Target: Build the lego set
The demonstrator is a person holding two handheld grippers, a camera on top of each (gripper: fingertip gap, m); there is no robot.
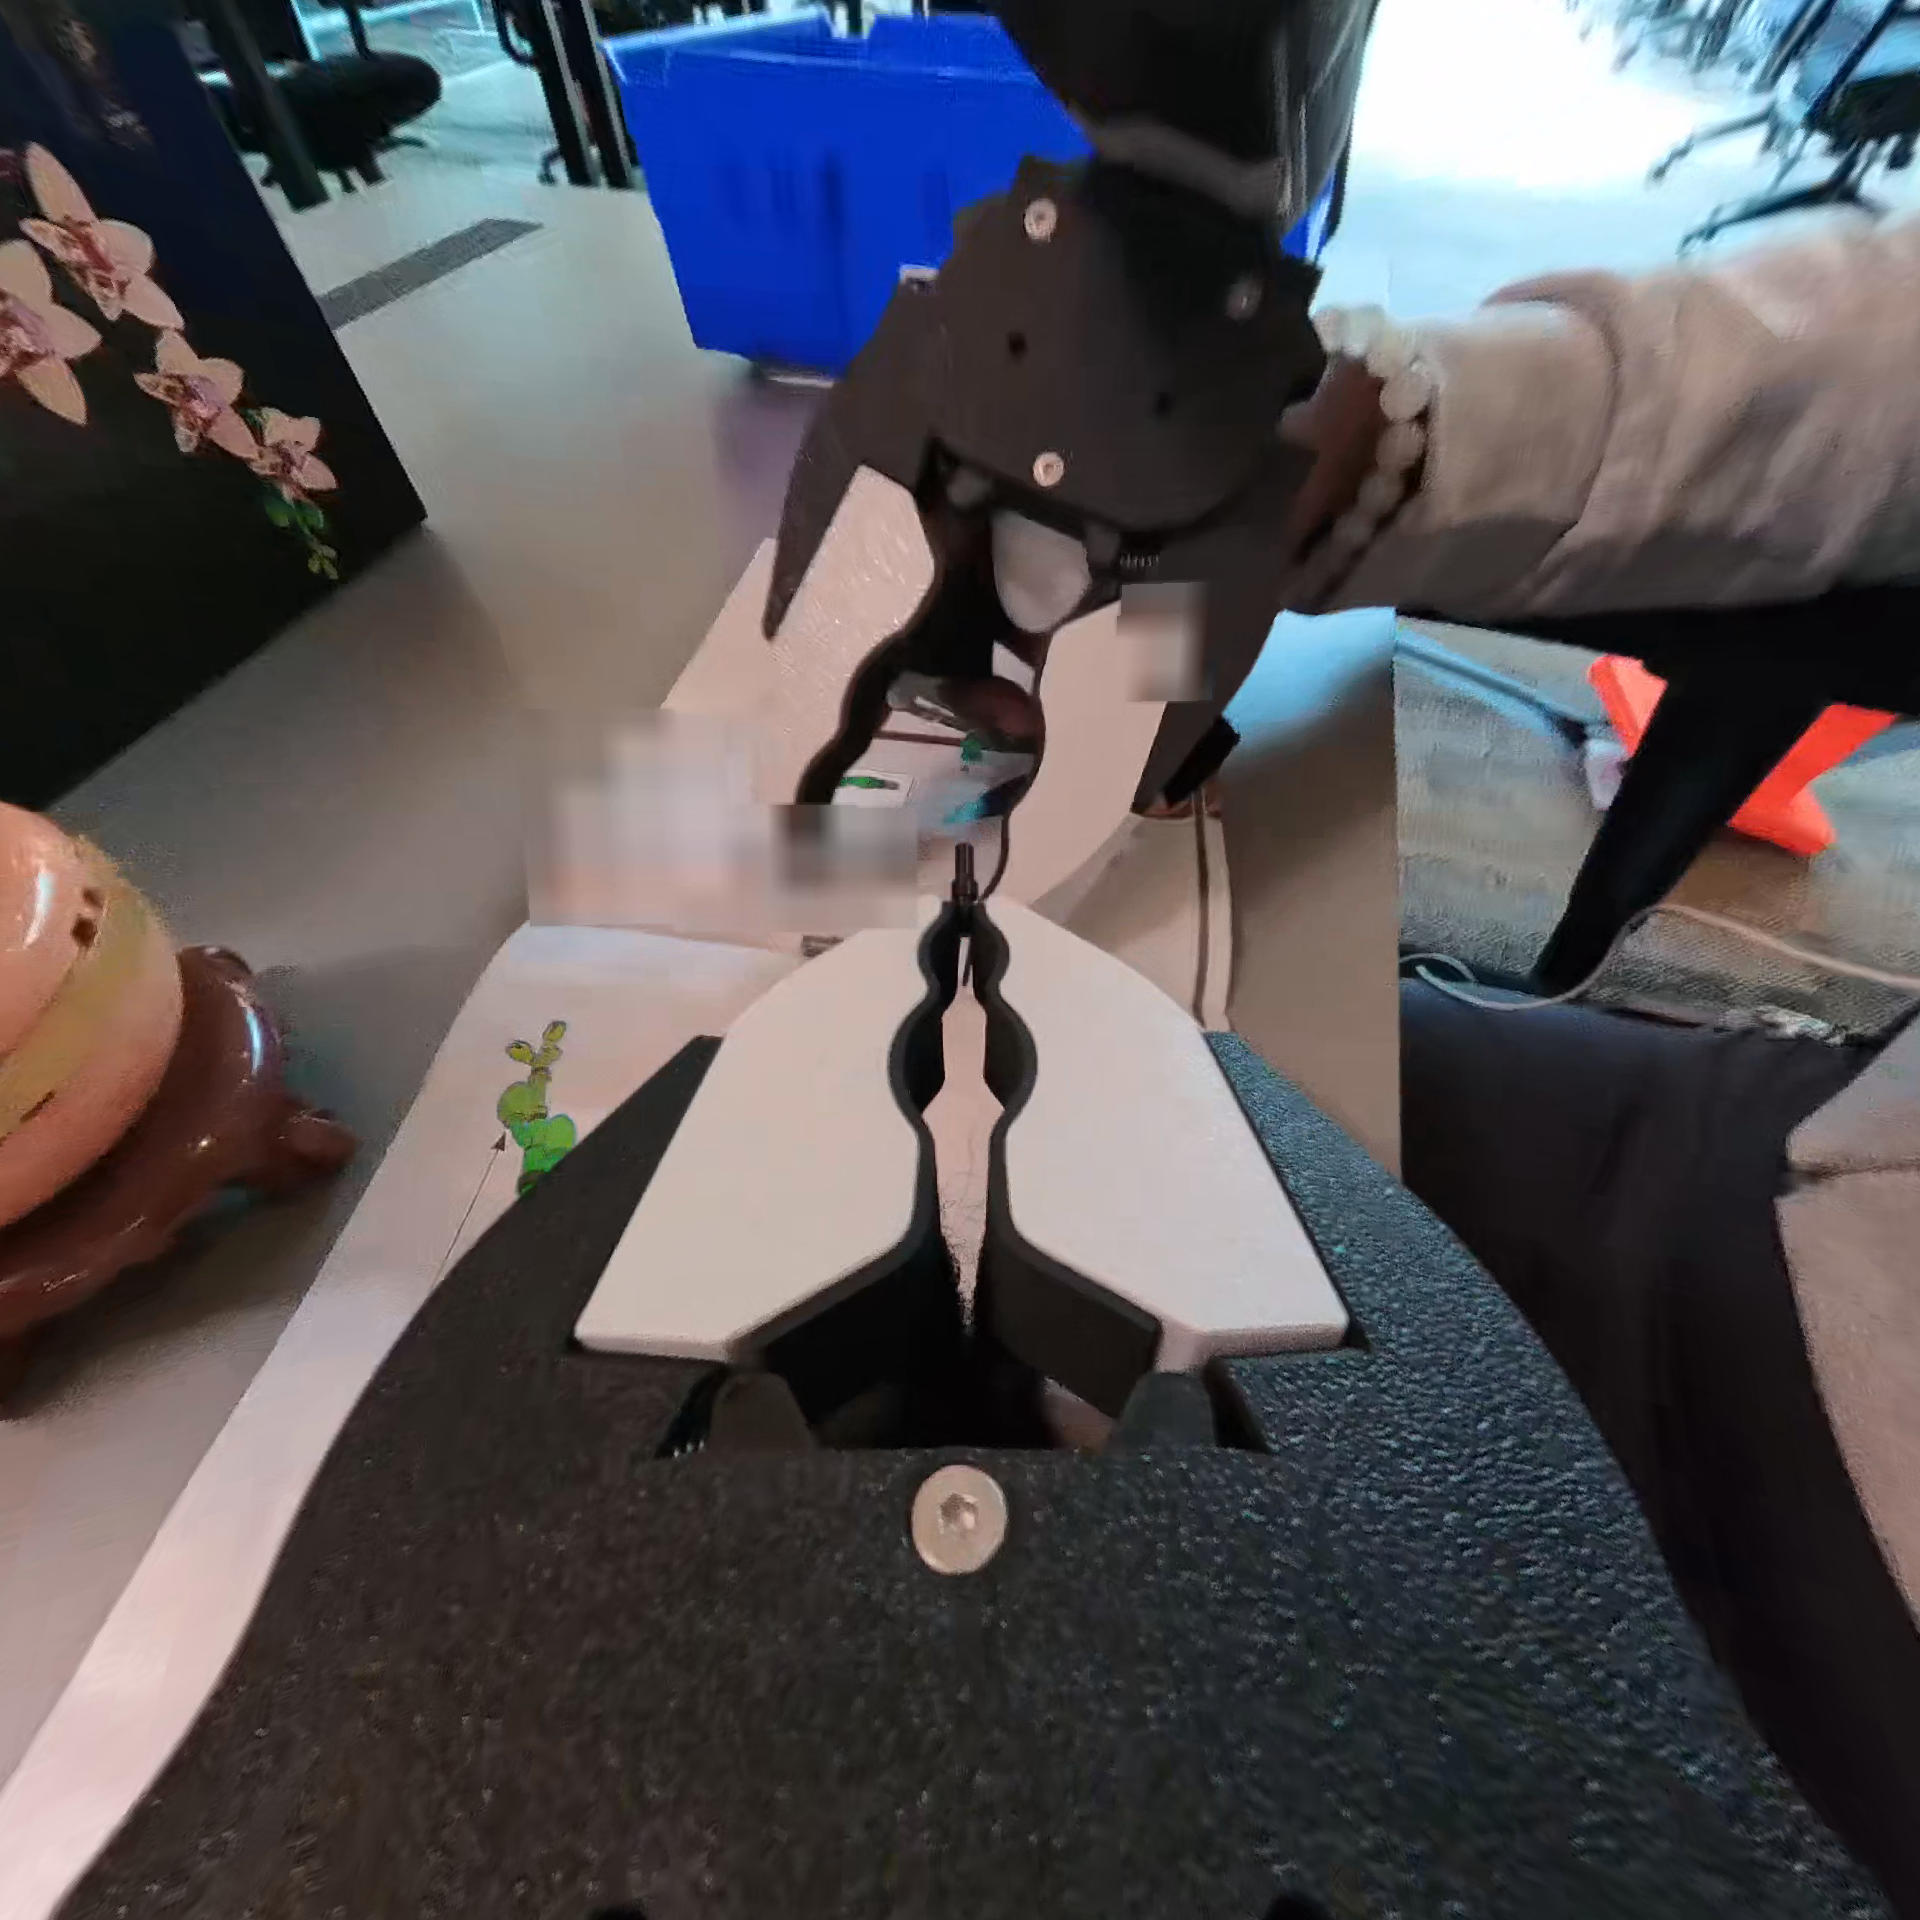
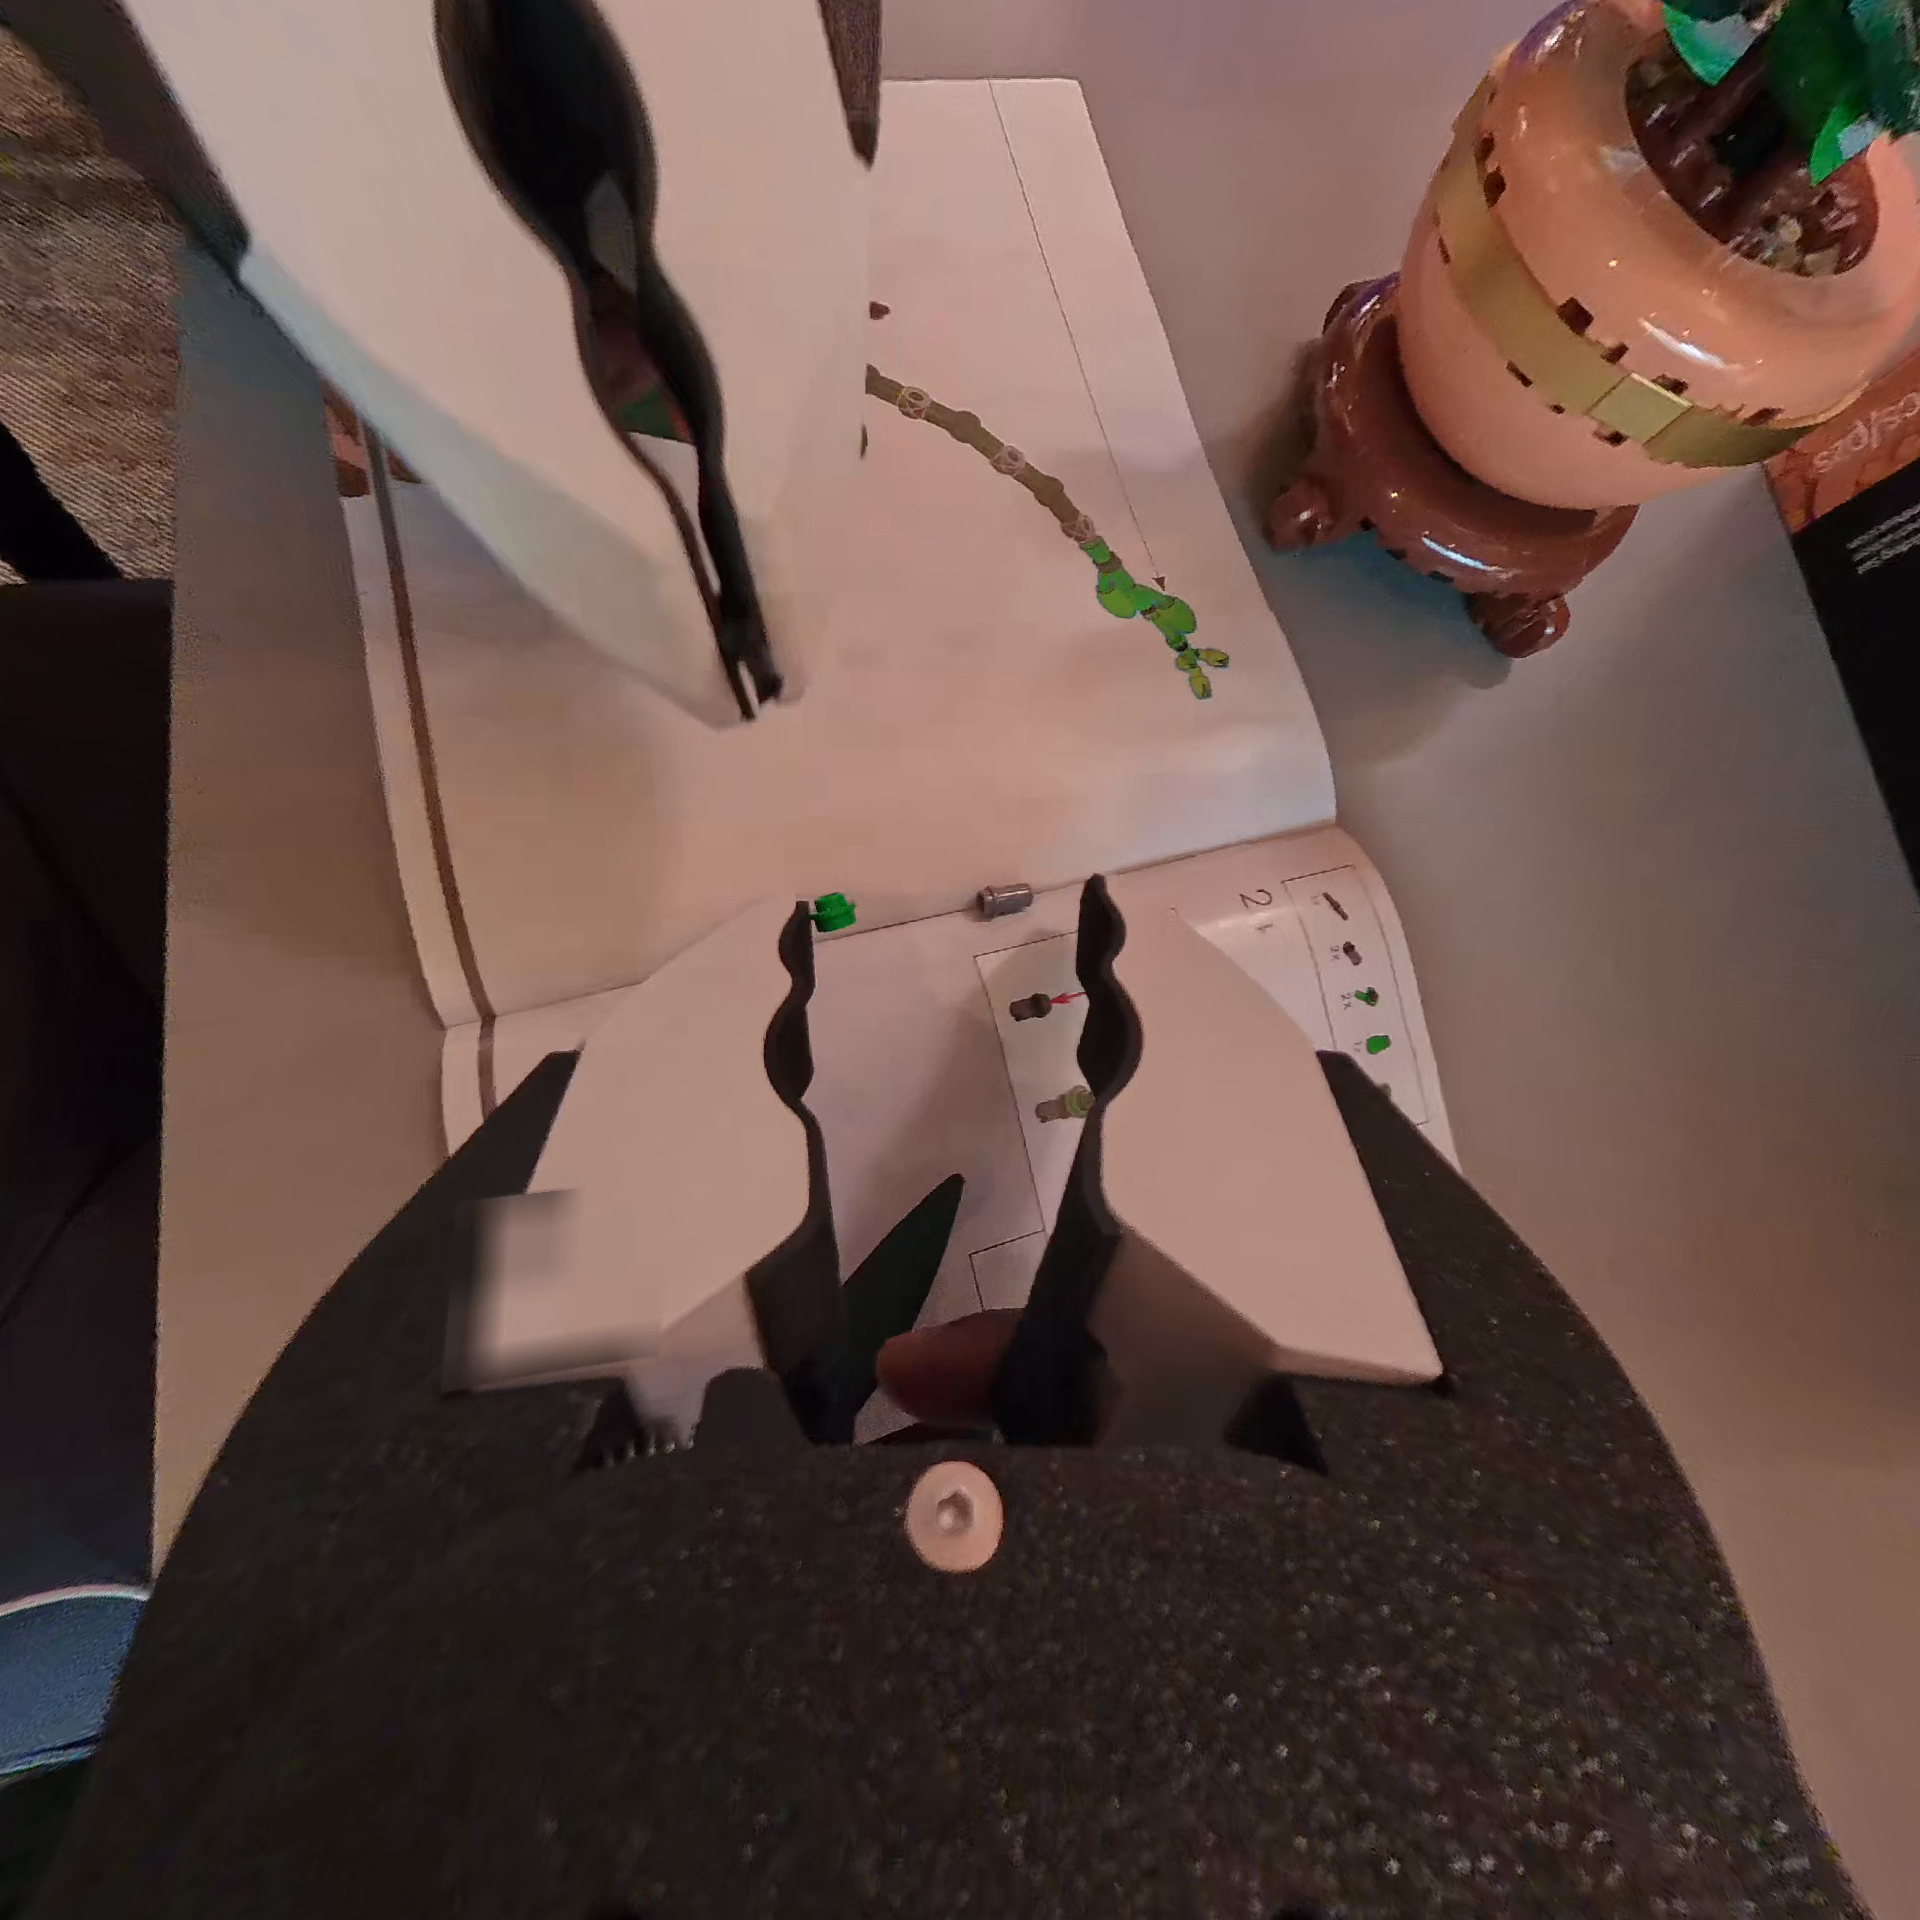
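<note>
Your left gripper (image 1: 962, 914) is closed on a small black pin (image 1: 963, 871): the 2 fingertips pinch its lower end and the rest sticks out past them, held above the open instruction booklet (image 2: 966, 727). From the right wrist view that same gripper hangs over the far half of the booklet with its tips together and the dark pin at them. Your right gripper (image 2: 945, 914) stands with its jaws wide apart and nothing between them, hovering over the booklet's centre fold. A small green stud piece (image 2: 831, 912) lies on the fold just beside the tip of its left finger (image 2: 795, 935); whether they touch, you cannot tell from here. A small grey cylinder piece (image 2: 1004, 900) lies on the same fold between the 2 fingertips, apart from both. Nearer the gripper body, a dark green leaf piece (image 2: 904, 1278) and a brown rounded piece (image 2: 951, 1371) show between the finger bases, lying on the near page. The booklet lies on the pale worktop (image 2: 1558, 1039), its far page printed with a curved green and tan stem. At the far right corner of the worktop stands a pink and tan brick-built pot (image 2: 1621, 312) on a brown base (image 2: 1434, 540), with green leaves at its top. In the left wrist view, a dark box printed with pink orchids (image 1: 156, 343) stands at the worktop's left edge, and a blue bin (image 1: 831, 187) sits on the floor beyond.
</note>
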